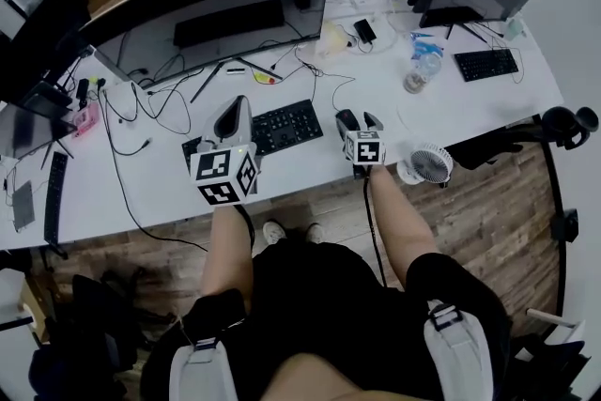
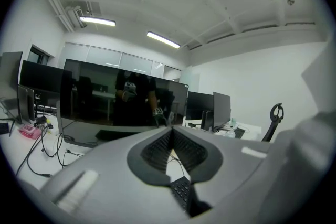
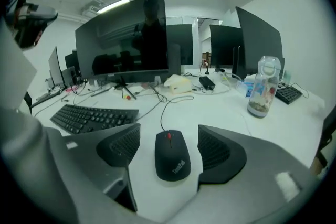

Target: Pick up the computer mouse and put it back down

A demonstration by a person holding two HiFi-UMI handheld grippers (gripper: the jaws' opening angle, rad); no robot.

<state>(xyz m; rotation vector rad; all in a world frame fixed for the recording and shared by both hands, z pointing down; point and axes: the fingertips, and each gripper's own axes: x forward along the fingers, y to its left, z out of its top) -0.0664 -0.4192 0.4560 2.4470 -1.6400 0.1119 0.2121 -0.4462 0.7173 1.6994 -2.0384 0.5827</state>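
The black wired computer mouse point(image 3: 172, 157) lies flat on the white desk point(image 3: 220, 113), its cable running away toward the monitors. My right gripper point(image 3: 170, 147) is open, one pad on each side of the mouse with a small gap on both sides, neither touching it. In the head view this gripper point(image 1: 360, 121) sits low over the desk, right of the black keyboard point(image 1: 286, 125). My left gripper point(image 1: 240, 103) hovers above the keyboard's left end. Its pads point(image 2: 157, 147) meet at the tips with nothing between them.
The keyboard point(image 3: 92, 117) lies left of the mouse. A clear bottle point(image 3: 261, 89) stands to the right, and a small white fan point(image 1: 427, 164) sits near the desk's front edge. A wide curved monitor point(image 1: 216, 9) and loose cables point(image 1: 155, 103) fill the back.
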